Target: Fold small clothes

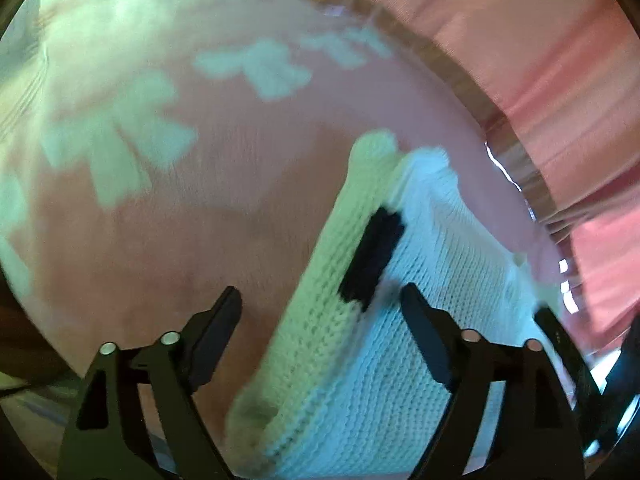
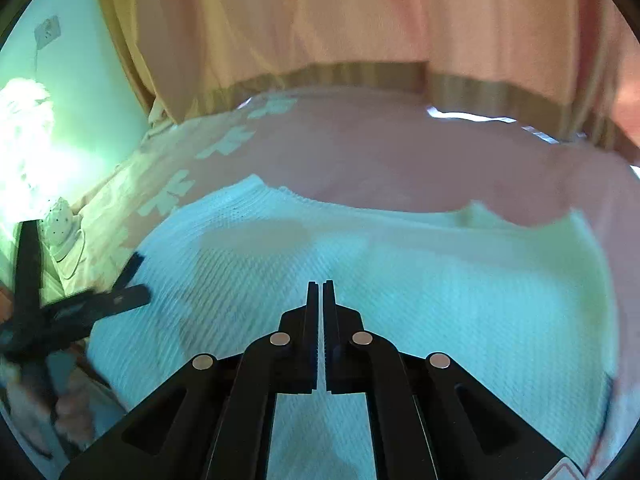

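**Ana:** On the pink bedspread with pale flower shapes [image 1: 168, 208], our white knitted garment [image 2: 360, 280] lies spread out. From the left wrist view we see its folded edge, a cream ribbed band with a black patch [image 1: 372, 256], running up between the fingers of our left gripper [image 1: 320, 312].

**Ben:** And those fingers stand wide apart, pressing on nothing. The knit sits in the gap, but neither pad pinches it.

**Ana:** Our right gripper [image 2: 322, 292] has its jaws pressed together with nothing caught in them, hovering over the middle of the knit.

**Ben:** So we judge we are between folds: one side looks laid over, and nothing is in hand. Next we likely need the left gripper to close on that ribbed edge, and the right to open and take a hem before we carry cloth across.

**Ana:** Room for that? Beyond the garment, the bedspread runs bare to its far edge, where the peach curtains with a tan band [image 2: 360, 32] hang.

**Ben:** Left of the garment we are tighter. The left gripper [image 2: 100, 296] shows there in the right wrist view, with a small white dotted object [image 2: 60, 220] just behind it.

**Ana:** Then we fold away from that side, toward the open bedspread.
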Motion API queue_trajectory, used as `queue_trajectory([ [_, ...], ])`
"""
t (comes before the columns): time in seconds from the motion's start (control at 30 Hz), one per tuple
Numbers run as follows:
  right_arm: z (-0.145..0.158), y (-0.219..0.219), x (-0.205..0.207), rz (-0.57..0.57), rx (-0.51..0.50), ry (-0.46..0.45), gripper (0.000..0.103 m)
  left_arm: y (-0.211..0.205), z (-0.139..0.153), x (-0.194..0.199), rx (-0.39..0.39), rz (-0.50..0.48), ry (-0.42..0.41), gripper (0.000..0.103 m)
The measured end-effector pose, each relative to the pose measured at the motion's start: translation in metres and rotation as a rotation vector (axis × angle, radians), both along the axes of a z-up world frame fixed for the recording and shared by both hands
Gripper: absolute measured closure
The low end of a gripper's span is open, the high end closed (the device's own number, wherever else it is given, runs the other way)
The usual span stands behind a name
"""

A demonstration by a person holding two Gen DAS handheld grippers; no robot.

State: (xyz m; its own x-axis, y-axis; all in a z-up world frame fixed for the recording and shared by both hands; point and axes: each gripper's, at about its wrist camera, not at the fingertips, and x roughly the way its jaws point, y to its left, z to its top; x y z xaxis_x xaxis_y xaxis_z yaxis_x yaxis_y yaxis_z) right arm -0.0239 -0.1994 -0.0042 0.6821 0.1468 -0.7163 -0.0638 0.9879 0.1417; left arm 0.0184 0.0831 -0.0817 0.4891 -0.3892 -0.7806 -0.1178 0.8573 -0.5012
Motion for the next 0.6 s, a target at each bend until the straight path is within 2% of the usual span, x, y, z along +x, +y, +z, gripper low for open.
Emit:
queue_trajectory([
  [0.03, 0.001, -0.003, -0.01, -0.002, 0.016, 0.004, 0.102, 0.0, 0.002, -0.001, -0.005, 0.006, -0.03, 0.014],
  [0.1, -0.003, -0.01, -0.031, -0.01, 0.04, 0.017, 0.102, -0.006, 0.001, 0.002, 0.023, -0.008, -0.017, 0.014],
  [0.13, -0.008, -0.009, -0.039, -0.01, 0.039, 0.027, 0.102, -0.008, 0.0, 0.003, 0.032, -0.013, -0.015, 0.02],
  [0.17, -0.015, -0.009, -0.047, -0.01, 0.03, 0.041, 0.102, -0.011, 0.001, 0.002, 0.035, -0.017, -0.023, 0.032],
  [0.2, -0.022, -0.009, -0.051, -0.006, 0.028, 0.057, 0.102, -0.012, 0.001, 0.004, -0.001, -0.04, -0.017, 0.061],
  [0.23, -0.031, -0.008, -0.05, 0.004, 0.031, 0.079, 0.102, -0.013, 0.0, 0.006, -0.047, -0.051, 0.013, 0.069],
  [0.27, -0.049, -0.006, -0.049, 0.011, 0.013, 0.121, 0.103, -0.011, 0.005, 0.005, -0.06, -0.027, 0.012, 0.076],
  [0.3, -0.06, -0.005, -0.049, 0.012, 0.0, 0.131, 0.103, -0.013, 0.015, 0.002, -0.067, -0.027, -0.011, 0.078],
  [0.37, -0.067, -0.01, -0.057, 0.023, 0.023, 0.061, 0.103, -0.024, 0.046, -0.008, -0.075, -0.053, -0.083, 0.081],
  [0.43, -0.066, -0.015, -0.054, 0.018, 0.063, 0.076, 0.103, -0.042, 0.077, -0.022, -0.082, -0.096, -0.142, 0.082],
  [0.53, -0.067, -0.019, -0.055, 0.032, 0.077, 0.064, 0.103, -0.088, 0.126, -0.05, -0.086, -0.204, -0.236, 0.083],
  [0.6, -0.067, -0.028, -0.059, 0.022, 0.136, 0.069, 0.103, -0.128, 0.15, -0.065, -0.071, -0.279, -0.288, 0.083],
])
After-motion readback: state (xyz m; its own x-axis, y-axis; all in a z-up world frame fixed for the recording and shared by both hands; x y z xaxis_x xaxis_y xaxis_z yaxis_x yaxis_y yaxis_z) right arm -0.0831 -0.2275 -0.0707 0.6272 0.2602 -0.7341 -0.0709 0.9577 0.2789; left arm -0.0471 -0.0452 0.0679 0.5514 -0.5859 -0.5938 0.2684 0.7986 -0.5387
